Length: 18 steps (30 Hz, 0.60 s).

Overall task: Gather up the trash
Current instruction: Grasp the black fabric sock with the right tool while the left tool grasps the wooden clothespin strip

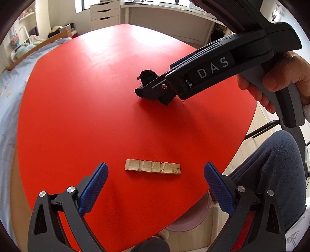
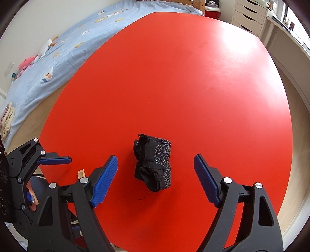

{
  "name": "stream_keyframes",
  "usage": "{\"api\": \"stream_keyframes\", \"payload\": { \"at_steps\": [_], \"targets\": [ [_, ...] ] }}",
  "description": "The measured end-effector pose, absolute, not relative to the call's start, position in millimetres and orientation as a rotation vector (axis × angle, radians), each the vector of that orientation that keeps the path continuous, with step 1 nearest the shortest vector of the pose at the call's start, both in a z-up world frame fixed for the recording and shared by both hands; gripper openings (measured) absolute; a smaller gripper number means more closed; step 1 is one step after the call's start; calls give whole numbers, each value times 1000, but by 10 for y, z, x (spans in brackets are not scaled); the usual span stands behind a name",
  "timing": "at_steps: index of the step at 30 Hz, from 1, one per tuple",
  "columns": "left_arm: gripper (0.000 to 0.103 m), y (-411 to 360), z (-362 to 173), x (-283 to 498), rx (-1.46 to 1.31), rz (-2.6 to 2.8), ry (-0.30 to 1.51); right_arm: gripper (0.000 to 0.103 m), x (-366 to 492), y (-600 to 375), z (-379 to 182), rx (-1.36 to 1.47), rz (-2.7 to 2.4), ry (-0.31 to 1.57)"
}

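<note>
A notched wooden block (image 1: pixel 152 167) lies on the red table (image 1: pixel 87 87), just ahead of my open left gripper (image 1: pixel 156 170). A crumpled black fabric piece with grey line pattern (image 2: pixel 154 163) lies mid-table, between the blue pads of my open right gripper (image 2: pixel 156 166), which touch nothing. In the left wrist view the right gripper (image 1: pixel 153 91) hangs over that black fabric (image 1: pixel 147 76) and hides most of it. The left gripper (image 2: pixel 56 160) shows at the left of the right wrist view, with an end of the wooden block (image 2: pixel 81 173) beside it.
A pink bin (image 1: pixel 190 219) stands under the table's near edge. A bed with a blue sheet (image 2: pixel 58 48) runs along the table's left side. White drawers (image 1: pixel 104 13) and a desk (image 1: pixel 174 11) stand at the back. The person's leg (image 1: pixel 271 164) is at the right.
</note>
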<state>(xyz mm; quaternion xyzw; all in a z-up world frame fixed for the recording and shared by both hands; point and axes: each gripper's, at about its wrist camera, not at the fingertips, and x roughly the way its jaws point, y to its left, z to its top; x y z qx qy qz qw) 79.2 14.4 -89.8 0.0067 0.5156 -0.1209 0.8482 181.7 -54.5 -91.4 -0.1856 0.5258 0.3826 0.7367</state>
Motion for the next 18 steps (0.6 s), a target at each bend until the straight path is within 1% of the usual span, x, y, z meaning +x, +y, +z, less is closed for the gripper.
{"api": "stream_keyframes", "payload": {
  "at_steps": [3,4,6,8,9,14,17,18],
  "targets": [
    [82,109,-932,797,42,-246,1098,73,1821,-527,-936,-412,842,1155],
    [82,112,-933,793,44,-243,1095,69,1828,-518,-941,-414,840,1155],
    [81,117,-937,786,43,-238,1094,66,1836,-502,-953,-417,837,1157],
    [78,119,-937,781,50,-227,1093,59,1837,-495,-966,-423,839,1158],
    [77,100,-932,747,56,-223,1094,57,1841,-494,-973,-427,839,1159],
    [67,106,-920,703,68,-204,1098,47,1831,-475,-1004,-433,841,1165],
    [56,107,-900,669,69,-199,1094,41,1818,-452,-1032,-435,846,1170],
    [56,109,-895,661,64,-200,1097,40,1814,-446,-1037,-435,850,1172]
  ]
}}
